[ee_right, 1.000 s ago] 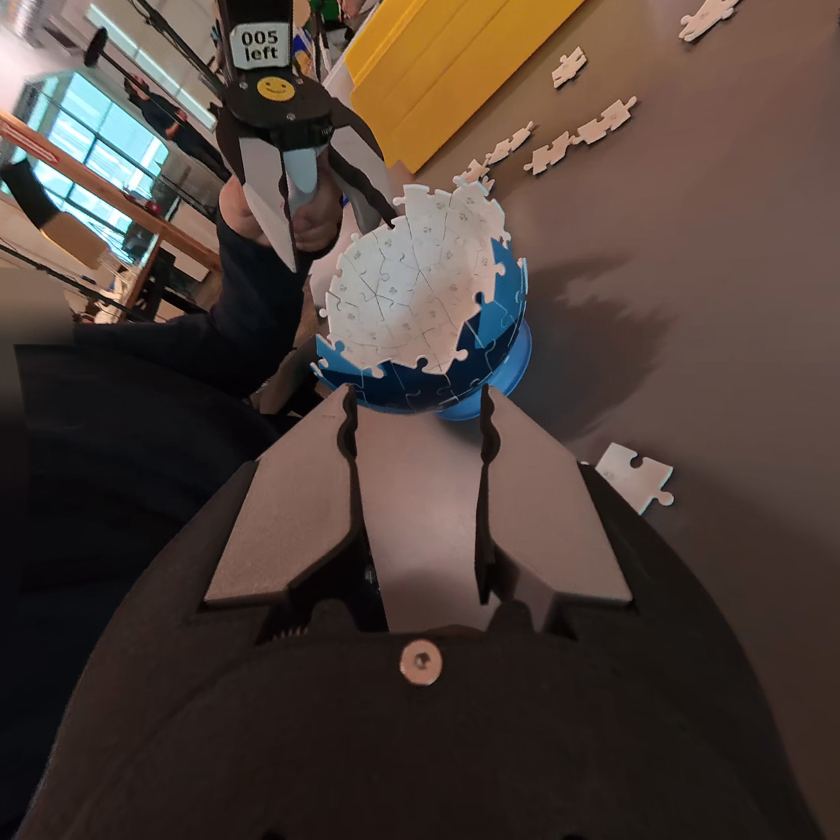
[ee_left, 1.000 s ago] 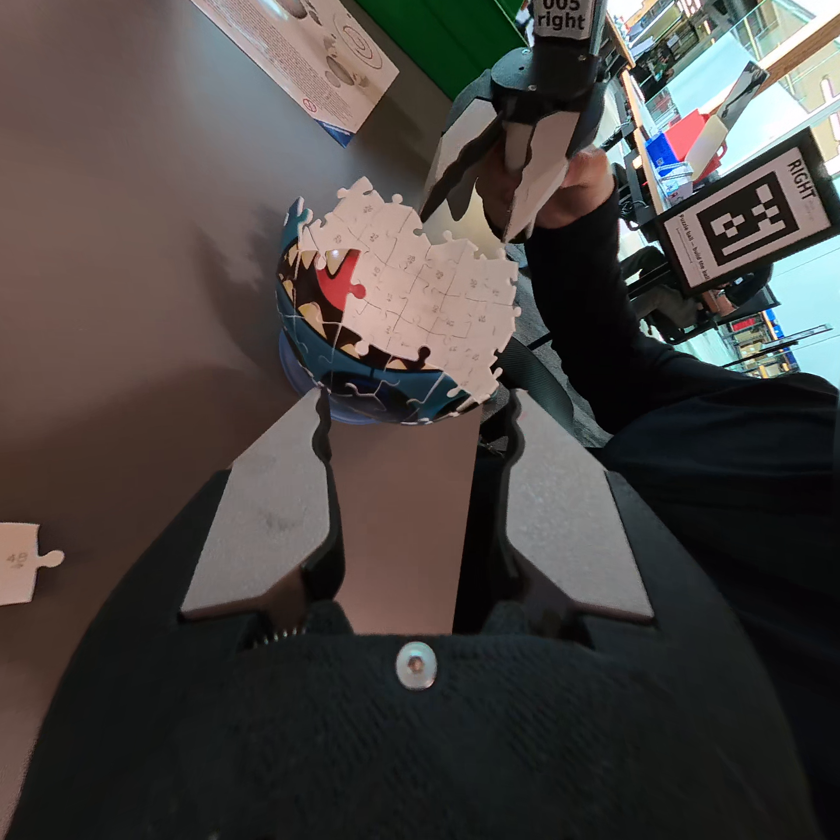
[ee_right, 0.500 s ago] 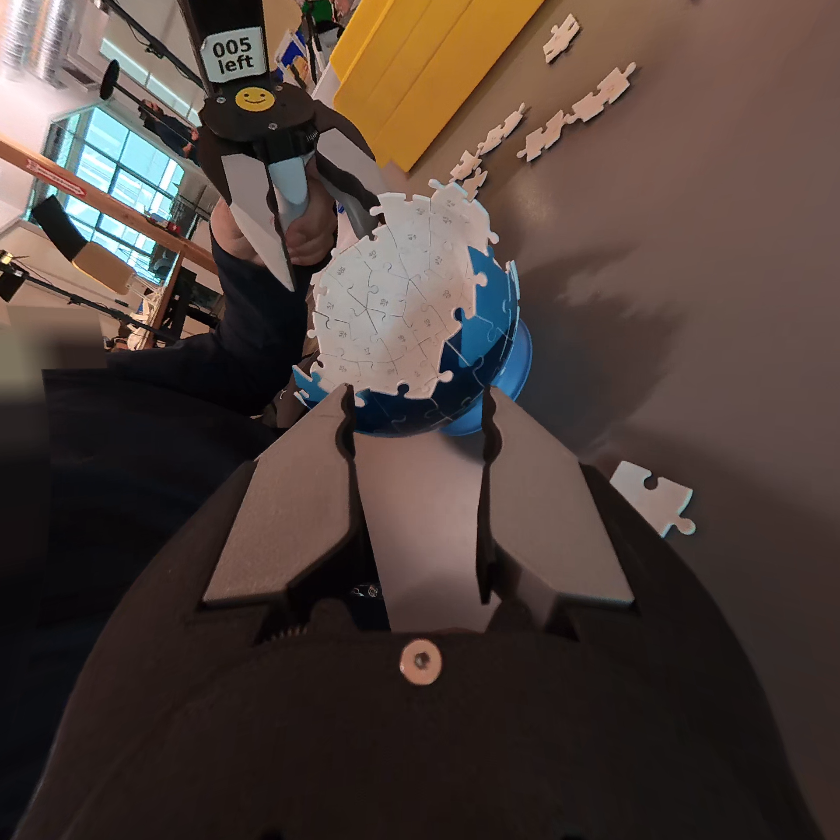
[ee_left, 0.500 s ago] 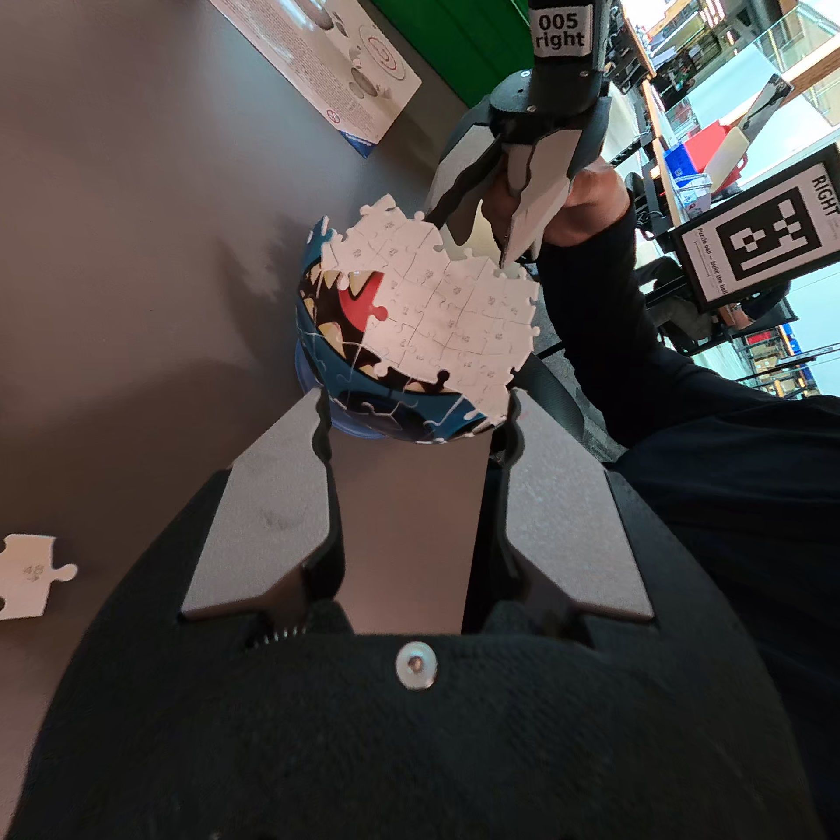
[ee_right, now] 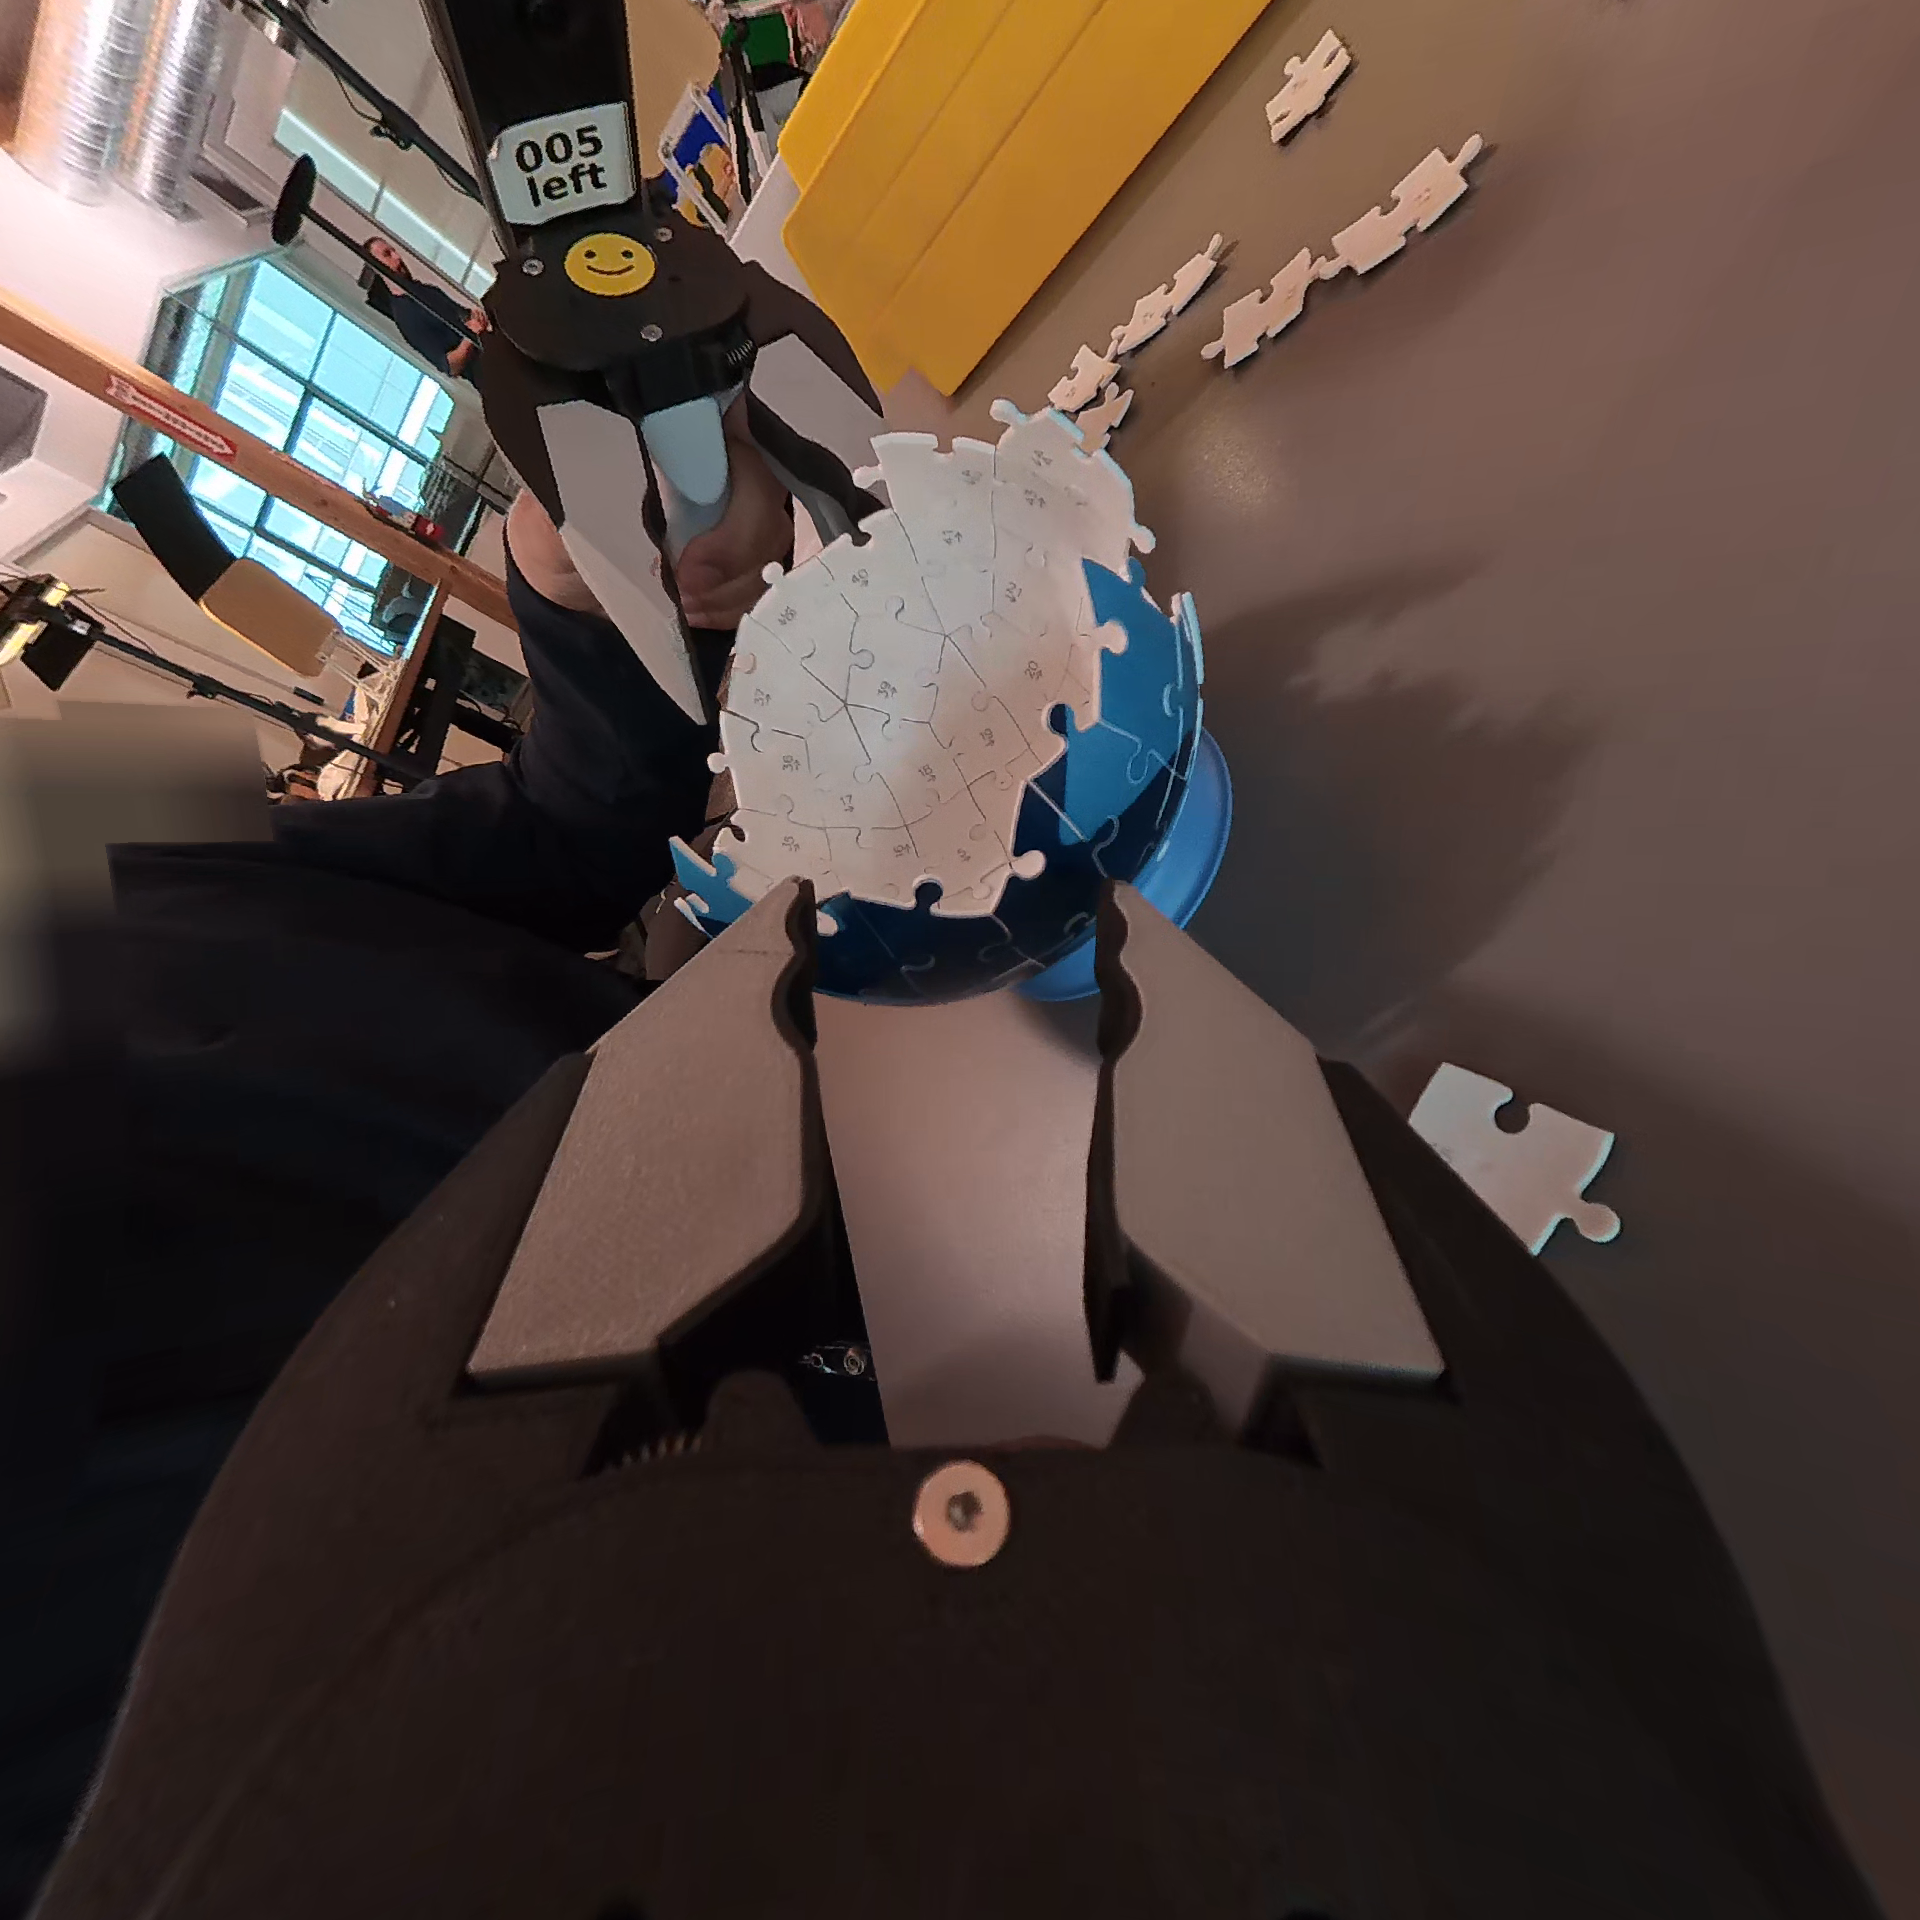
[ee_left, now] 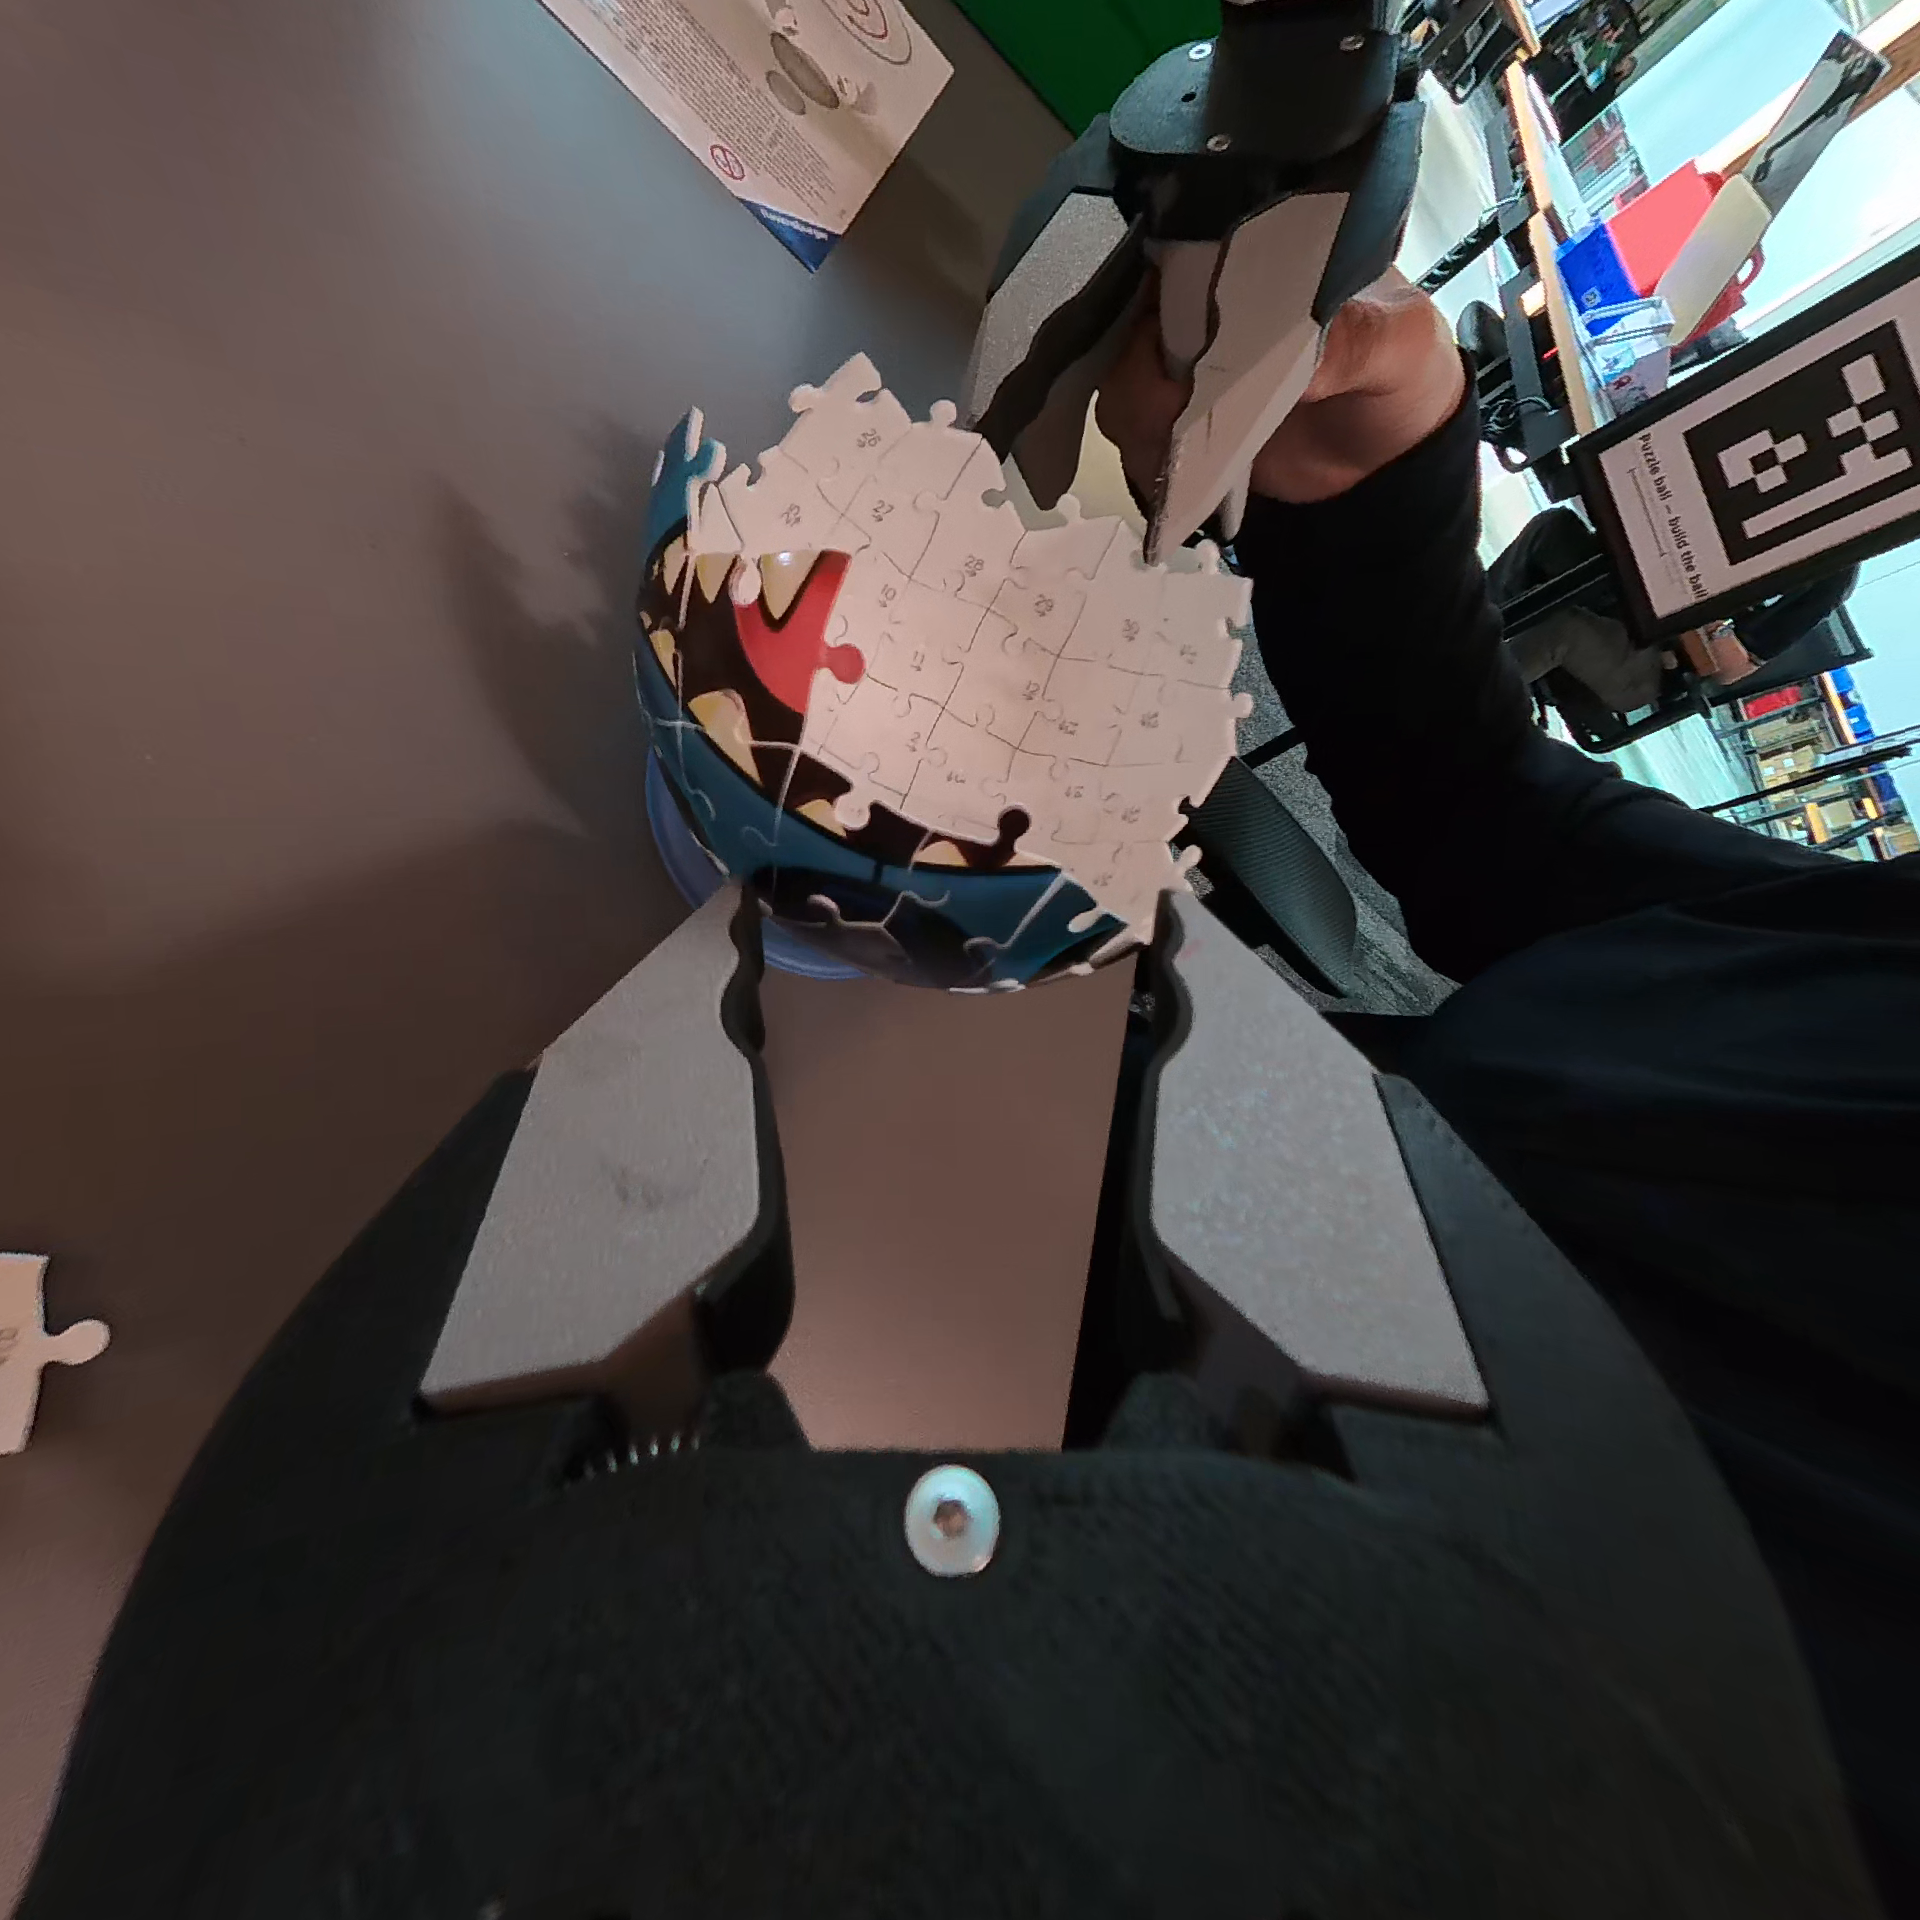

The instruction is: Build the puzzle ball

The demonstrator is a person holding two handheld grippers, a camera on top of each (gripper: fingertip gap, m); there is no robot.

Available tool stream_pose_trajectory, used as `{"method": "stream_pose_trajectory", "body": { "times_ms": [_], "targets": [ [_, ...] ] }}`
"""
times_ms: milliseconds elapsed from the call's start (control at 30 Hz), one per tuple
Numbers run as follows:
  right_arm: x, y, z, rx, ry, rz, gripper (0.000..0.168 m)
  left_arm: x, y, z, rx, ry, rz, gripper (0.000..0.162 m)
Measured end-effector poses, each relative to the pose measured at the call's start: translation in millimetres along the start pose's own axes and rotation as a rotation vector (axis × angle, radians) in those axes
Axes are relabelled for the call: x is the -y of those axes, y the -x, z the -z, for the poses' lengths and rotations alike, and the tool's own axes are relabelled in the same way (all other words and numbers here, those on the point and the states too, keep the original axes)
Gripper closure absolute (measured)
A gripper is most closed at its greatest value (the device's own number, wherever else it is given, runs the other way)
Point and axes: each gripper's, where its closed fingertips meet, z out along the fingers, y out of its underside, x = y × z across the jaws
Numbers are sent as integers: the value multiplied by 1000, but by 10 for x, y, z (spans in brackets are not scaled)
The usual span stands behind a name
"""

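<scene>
The half-built puzzle ball (ee_right: pixel 935 727) sits on a stand (ee_right: pixel 1184 862) on the table (ee_right: pixel 1662 623), between the two grippers facing each other. One loose piece (ee_right: pixel 1517 1164) lies near the stand; more pieces (ee_right: pixel 1299 291) lie farther off beside a bin (ee_right: pixel 987 156). A leaflet (ee_left: pixel 769 104) lies behind the ball.

We note both grippers now closer to the puzzle ball (ee_left: pixel 935 727) than before: the left gripper (ee_left: pixel 951 914) brackets its lower edge, the right gripper (ee_right: pixel 951 914) likewise, jaws remaining apart throughout.
</scene>
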Motion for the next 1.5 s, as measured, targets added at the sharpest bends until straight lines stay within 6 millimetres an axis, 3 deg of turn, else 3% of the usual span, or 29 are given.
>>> {"method": "stream_pose_trajectory", "body": {
  "times_ms": [967,1500],
  "targets": [
    [15,-2,-27,-16,7,28,117,85,34,-5,23,2,-5,91],
    [59,31,-30,-24,-15,95,117,-18,21,-30,41,34,-93,92]
  ]
}}
